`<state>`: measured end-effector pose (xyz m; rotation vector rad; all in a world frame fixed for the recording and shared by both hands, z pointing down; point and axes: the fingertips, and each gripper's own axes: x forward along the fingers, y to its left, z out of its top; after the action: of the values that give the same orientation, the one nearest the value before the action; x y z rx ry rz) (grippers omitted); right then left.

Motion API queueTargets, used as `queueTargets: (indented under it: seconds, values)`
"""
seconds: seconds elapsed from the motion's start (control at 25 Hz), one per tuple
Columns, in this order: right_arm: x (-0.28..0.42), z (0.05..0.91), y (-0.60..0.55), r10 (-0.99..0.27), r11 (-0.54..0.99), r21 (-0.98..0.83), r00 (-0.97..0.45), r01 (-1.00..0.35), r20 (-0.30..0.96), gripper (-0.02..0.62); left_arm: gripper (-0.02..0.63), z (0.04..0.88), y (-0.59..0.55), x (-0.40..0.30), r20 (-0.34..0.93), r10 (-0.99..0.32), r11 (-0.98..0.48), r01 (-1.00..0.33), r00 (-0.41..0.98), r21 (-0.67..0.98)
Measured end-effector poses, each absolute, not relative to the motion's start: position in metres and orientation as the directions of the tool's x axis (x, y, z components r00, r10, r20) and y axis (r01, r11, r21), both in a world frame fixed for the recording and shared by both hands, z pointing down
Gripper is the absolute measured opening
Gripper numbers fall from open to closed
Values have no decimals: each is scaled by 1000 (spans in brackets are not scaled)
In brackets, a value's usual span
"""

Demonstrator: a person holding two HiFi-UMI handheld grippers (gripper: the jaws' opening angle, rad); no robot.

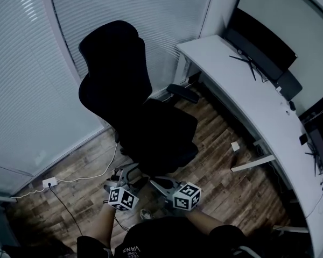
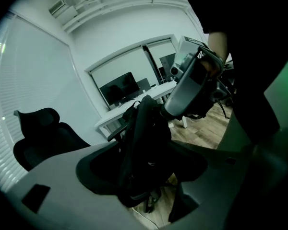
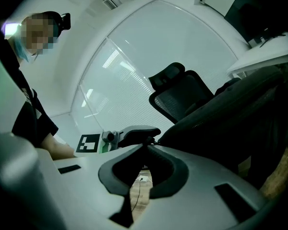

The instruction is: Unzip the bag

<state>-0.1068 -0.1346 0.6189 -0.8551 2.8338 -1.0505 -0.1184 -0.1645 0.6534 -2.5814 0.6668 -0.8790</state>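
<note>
A black bag [image 2: 144, 143] stands upright on the seat of a black office chair [image 1: 116, 69]. In the head view it merges with the dark seat. My left gripper [image 2: 144, 174] is open wide, and the bag shows between its jaws without either pad pressing on it. My right gripper [image 3: 145, 148] is shut at the bag's [image 3: 240, 114] top edge, with a small dark zipper pull pinched at its tips. The left gripper view has the right gripper [image 2: 192, 85] reaching down onto the bag's top. Both grippers sit low in the head view, left [image 1: 120, 177] and right [image 1: 160, 184].
A long white desk [image 1: 247, 90] with a dark monitor [image 1: 264, 42] runs along the right. Window blinds [image 1: 21, 90] fill the left and back. A socket strip with a white cable [image 1: 48, 183] lies on the wooden floor.
</note>
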Motion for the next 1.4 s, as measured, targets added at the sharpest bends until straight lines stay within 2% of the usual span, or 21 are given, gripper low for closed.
queueTargets:
  seconds: [0.16, 0.2, 0.4, 0.48, 0.76, 1.4]
  values:
    - [-104, 612, -138, -442, 639, -635, -883, -433, 157, 52, 288, 661, -168, -106, 516, -524, -821, -243, 678, -516]
    - [-103, 611, -138, -434, 638, -645, -888, -420, 150, 52, 222, 661, -169, -104, 516, -534, -811, -234, 670, -536]
    - [-91, 600, -146, -434, 610, -695, -894, -382, 111, 51, 119, 654, -179, -101, 499, -584, -779, -270, 640, -565]
    - [-83, 596, -151, -447, 581, -730, -891, -359, 81, 49, 102, 651, -182, -99, 500, -592, -776, -278, 633, -566]
    - [-50, 582, -170, -505, 520, -799, -863, -301, -4, 49, 91, 646, -196, -95, 492, -619, -766, -333, 612, -550]
    - [47, 578, -213, -569, 473, -840, -820, -264, -62, 49, 86, 639, -220, -71, 497, -686, -726, -450, 532, -520]
